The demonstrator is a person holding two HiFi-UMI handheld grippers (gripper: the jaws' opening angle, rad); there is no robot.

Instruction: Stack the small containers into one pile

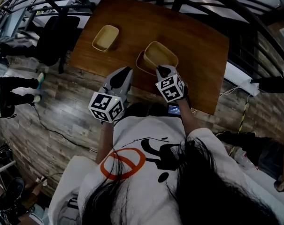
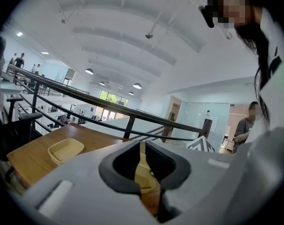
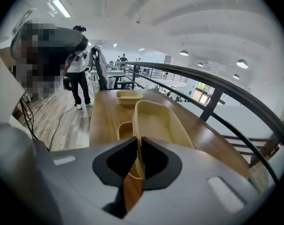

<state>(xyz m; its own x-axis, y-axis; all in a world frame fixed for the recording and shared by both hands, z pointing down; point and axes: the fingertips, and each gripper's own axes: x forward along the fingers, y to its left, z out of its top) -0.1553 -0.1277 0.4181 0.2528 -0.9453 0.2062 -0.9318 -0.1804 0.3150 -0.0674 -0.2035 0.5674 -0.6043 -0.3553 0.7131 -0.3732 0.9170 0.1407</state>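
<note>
Three tan containers are on or over the brown table (image 1: 198, 46). One container (image 1: 105, 37) sits alone at the far left, also in the left gripper view (image 2: 65, 150) and right gripper view (image 3: 128, 96). My right gripper (image 1: 163, 72) (image 3: 139, 161) is shut on the near rim of a second container (image 1: 161, 54) (image 3: 158, 123), tilted over a third container (image 1: 141, 63) (image 3: 124, 130) that rests on the table. My left gripper (image 1: 124, 74) (image 2: 142, 165) hovers at the table's near edge, beside the pair, jaws together on nothing.
A black metal railing (image 3: 212, 86) runs along the table's far side. A black chair (image 1: 57, 36) stands off the table's left end. A person's legs (image 1: 17, 86) and cables are on the wooden floor at left.
</note>
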